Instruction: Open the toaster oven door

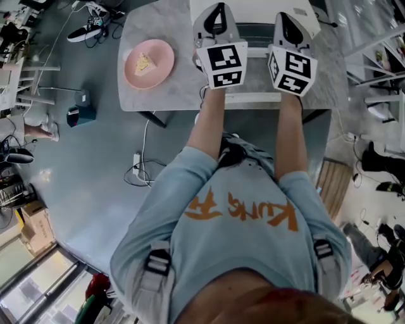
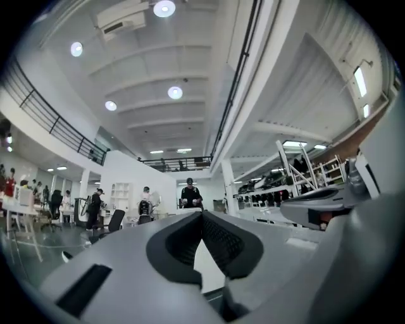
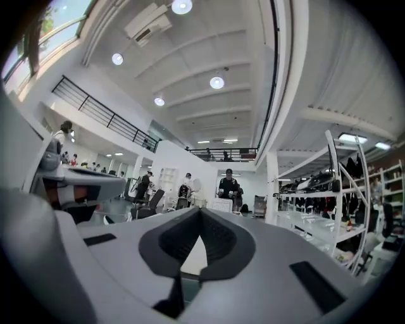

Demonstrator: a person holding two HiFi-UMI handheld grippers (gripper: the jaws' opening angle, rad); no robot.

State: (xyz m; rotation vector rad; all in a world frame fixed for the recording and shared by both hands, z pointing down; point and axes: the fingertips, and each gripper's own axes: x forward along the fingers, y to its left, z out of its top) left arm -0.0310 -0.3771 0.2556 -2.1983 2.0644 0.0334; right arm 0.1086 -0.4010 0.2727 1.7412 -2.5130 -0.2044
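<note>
The white toaster oven (image 1: 253, 12) stands at the far side of the grey table (image 1: 171, 88), and both grippers hide most of its front. A dark strip of the oven's front (image 1: 256, 31) shows between them. My left gripper (image 1: 217, 18) and right gripper (image 1: 289, 26) are held side by side above the table in front of the oven. They tilt upward, so both gripper views show the hall's ceiling. The left gripper's (image 2: 202, 216) jaws meet with nothing between them. The right gripper's (image 3: 200, 212) jaws are also pressed together and empty. A white bar (image 1: 253, 98) lies near the table's front edge; I cannot tell whether it belongs to the door.
A pink plate (image 1: 161, 54) with a slice of cake (image 1: 143, 63) sits on the table's left part. A power strip and cable (image 1: 138, 166) lie on the floor left of the person. Shelving and several people stand far off in the hall.
</note>
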